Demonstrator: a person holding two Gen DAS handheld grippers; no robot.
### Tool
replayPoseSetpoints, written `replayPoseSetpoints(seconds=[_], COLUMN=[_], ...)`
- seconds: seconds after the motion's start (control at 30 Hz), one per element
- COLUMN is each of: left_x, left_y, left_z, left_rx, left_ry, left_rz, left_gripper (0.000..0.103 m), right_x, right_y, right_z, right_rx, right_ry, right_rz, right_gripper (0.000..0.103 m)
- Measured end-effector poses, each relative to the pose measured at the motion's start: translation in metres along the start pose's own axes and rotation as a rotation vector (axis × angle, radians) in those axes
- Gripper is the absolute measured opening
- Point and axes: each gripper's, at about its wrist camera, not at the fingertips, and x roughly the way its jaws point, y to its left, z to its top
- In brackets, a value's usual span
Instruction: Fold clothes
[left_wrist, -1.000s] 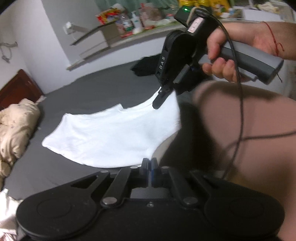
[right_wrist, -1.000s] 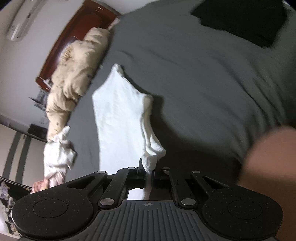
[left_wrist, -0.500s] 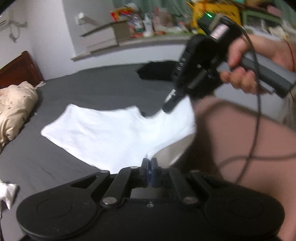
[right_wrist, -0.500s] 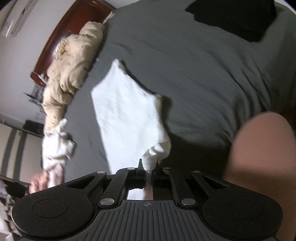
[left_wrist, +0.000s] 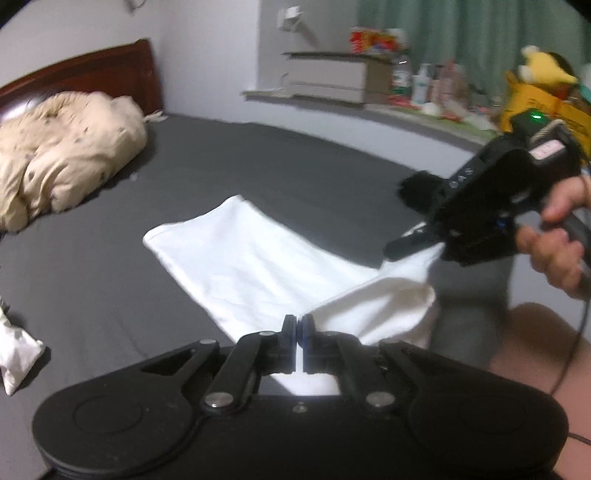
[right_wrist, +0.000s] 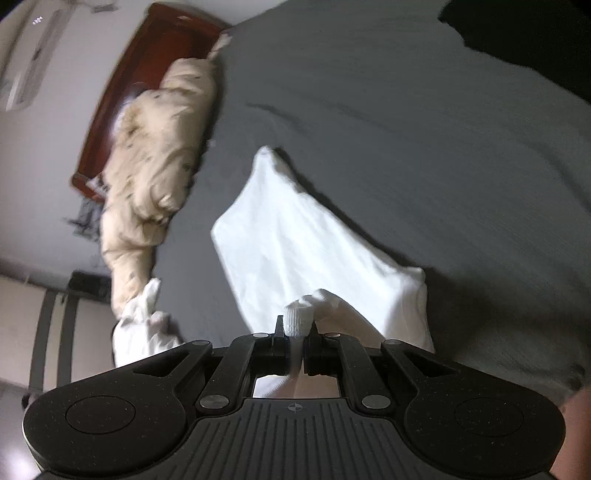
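White garment (left_wrist: 258, 266) blurred, near edge behind left gripper (left_wrist: 299, 325).

Dark grey bed (left_wrist: 295, 173) w/ smooth sheet. On it: white garment (left_wrist: 236, 258), far part flat at centre, near end lifted off. Beige spotted duvet (left_wrist: 62, 147) bunched by wooden headboard (left_wrist: 92, 74). Black clothing (right_wrist: 524, 40) at far side. Crumpled white cloth (right_wrist: 144, 325) near left edge.

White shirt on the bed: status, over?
Left gripper and right gripper both shut on the white shirt, near edge lifted off the grey bed. Nothing in the way.
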Motion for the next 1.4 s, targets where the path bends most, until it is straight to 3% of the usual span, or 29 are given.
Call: replayPoseSetpoints(seconds=[0.17, 0.23, 0.3, 0.37, 0.5, 0.6, 0.7, 0.8, 0.87, 1.1, 1.2, 1.4], left_x=[0.032, 0.039, 0.043, 0.045, 0.036, 0.023, 0.018, 0.024, 0.029, 0.048, 0.054, 0.060], left_y=[0.020, 0.025, 0.029, 0.033, 0.036, 0.036, 0.033, 0.027, 0.026, 0.023, 0.023, 0.028], left_z=[-0.004, -0.010, -0.014, -0.014, -0.011, -0.013, -0.021, -0.028, -0.031, -0.031, -0.028, -0.026], left_rx=[-0.059, -0.077, -0.093, -0.108, -0.111, -0.102, -0.083, -0.056, -0.059, -0.042, -0.015, 0.009], left_ry=[0.055, 0.069, 0.074, 0.064, 0.007, -0.018, 0.001, 0.043, 0.052, 0.047, 0.051, 0.073], left_rz=[0.011, 0.016, 0.018, 0.017, 0.026, -0.006, -0.077, -0.083, -0.082, -0.065, -0.050, 0.011], left_gripper=[0.004, 0.004, 0.004, 0.004, 0.005, 0.010, 0.016, 0.016, 0.016, 0.015, 0.005, 0.004], right_x=[0.041, 0.051, 0.055, 0.052, 0.045, 0.033, 0.019, 0.005, -0.001, -0.008, -0.005, -0.001], right_y=[-0.009, -0.016, -0.022, -0.027, -0.027, -0.022, -0.012, -0.006, -0.010, -0.022, -0.019, -0.018], right_z=[0.013, 0.017, 0.020, 0.024, 0.033, 0.034, 0.028, 0.014, 0.005, -0.005, -0.011, -0.017], right_rx=[0.098, 0.136, 0.177, 0.204, 0.179, 0.082, -0.152, -0.410, -0.488, -0.514, -0.505, -0.519], right_ry=[0.027, 0.038, 0.025, -0.007, -0.028, -0.012, -0.007, -0.054, -0.061, -0.054, -0.046, -0.044], right_rz=[-0.047, -0.051, -0.047, -0.034, -0.006, 0.006, -0.009, -0.089, -0.117, -0.099, -0.081, -0.093], right_gripper=[0.007, 0.019, 0.065, 0.078, 0.078, 0.078, 0.078, 0.077, 0.075, 0.073, 0.073, 0.073])
